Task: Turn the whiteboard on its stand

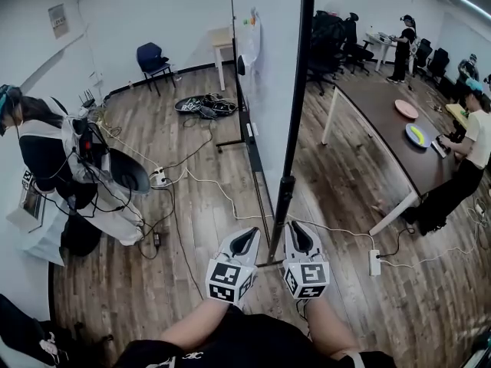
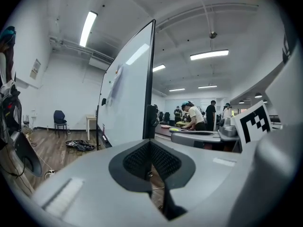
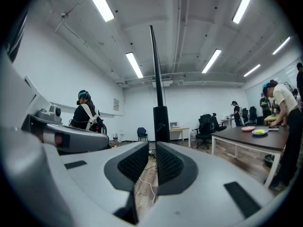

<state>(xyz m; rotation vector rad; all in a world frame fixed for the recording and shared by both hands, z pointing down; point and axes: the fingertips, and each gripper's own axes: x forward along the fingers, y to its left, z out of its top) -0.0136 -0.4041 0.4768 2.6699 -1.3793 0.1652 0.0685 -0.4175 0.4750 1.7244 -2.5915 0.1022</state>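
The whiteboard (image 1: 268, 67) stands nearly edge-on in the head view, held in a black post (image 1: 295, 113) whose lower sleeve (image 1: 282, 205) reaches down to the floor foot. My left gripper (image 1: 247, 233) and right gripper (image 1: 296, 227) sit side by side just short of that sleeve, one on each side, both shut and empty. In the left gripper view the white board face (image 2: 128, 93) rises ahead, and the left gripper (image 2: 150, 148) points at the post's bracket (image 2: 150, 122). In the right gripper view the post (image 3: 161, 122) stands straight ahead of the right gripper (image 3: 152, 151).
A person with gear (image 1: 69, 175) stands at the left. A white cable (image 1: 222, 194) and a power strip (image 1: 374, 263) lie on the wood floor. A long brown table (image 1: 383, 121) with plates is at the right, where another person (image 1: 468, 152) leans. Far back are a blue chair (image 1: 153, 58) and cable pile (image 1: 203, 106).
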